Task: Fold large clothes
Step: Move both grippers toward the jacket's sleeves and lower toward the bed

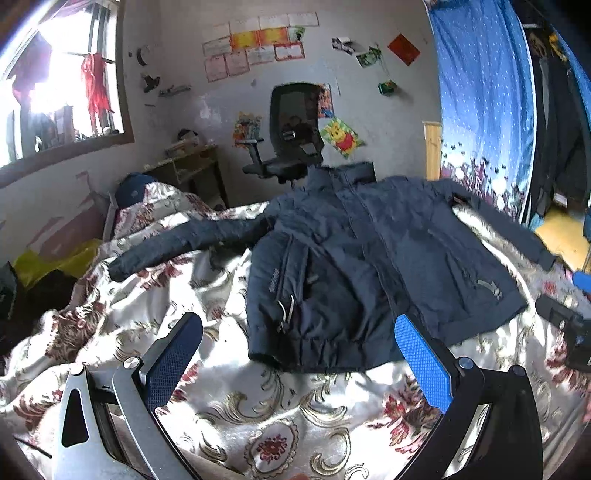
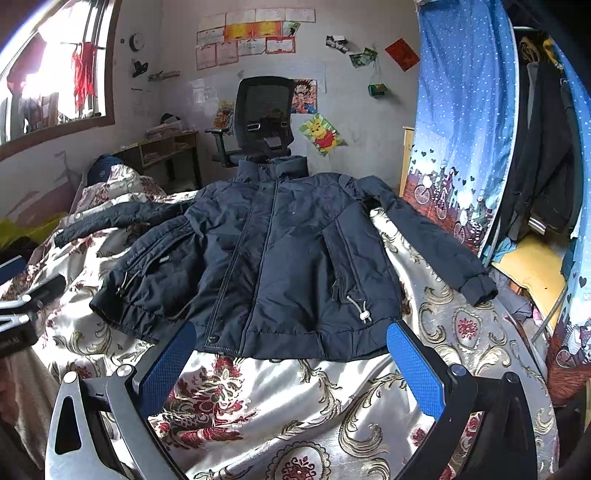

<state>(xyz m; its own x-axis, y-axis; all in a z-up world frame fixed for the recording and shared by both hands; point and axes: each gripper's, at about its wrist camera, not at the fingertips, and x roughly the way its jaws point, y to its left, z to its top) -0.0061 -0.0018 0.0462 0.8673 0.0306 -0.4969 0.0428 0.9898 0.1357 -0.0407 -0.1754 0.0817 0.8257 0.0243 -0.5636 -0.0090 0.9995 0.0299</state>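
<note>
We cannot read the small lettering on the jacket (image 2: 258,251) pocket. The office chair's (image 2: 264,118) seat and base sit hidden behind the jacket collar. The other gripper (image 1: 569,328) is cut off at the left wrist view's right edge, blurred. Papers on the wall (image 2: 255,33) are too small to read.

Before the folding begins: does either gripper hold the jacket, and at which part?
Nothing is held: left gripper and right gripper are open, short of the jacket.
</note>
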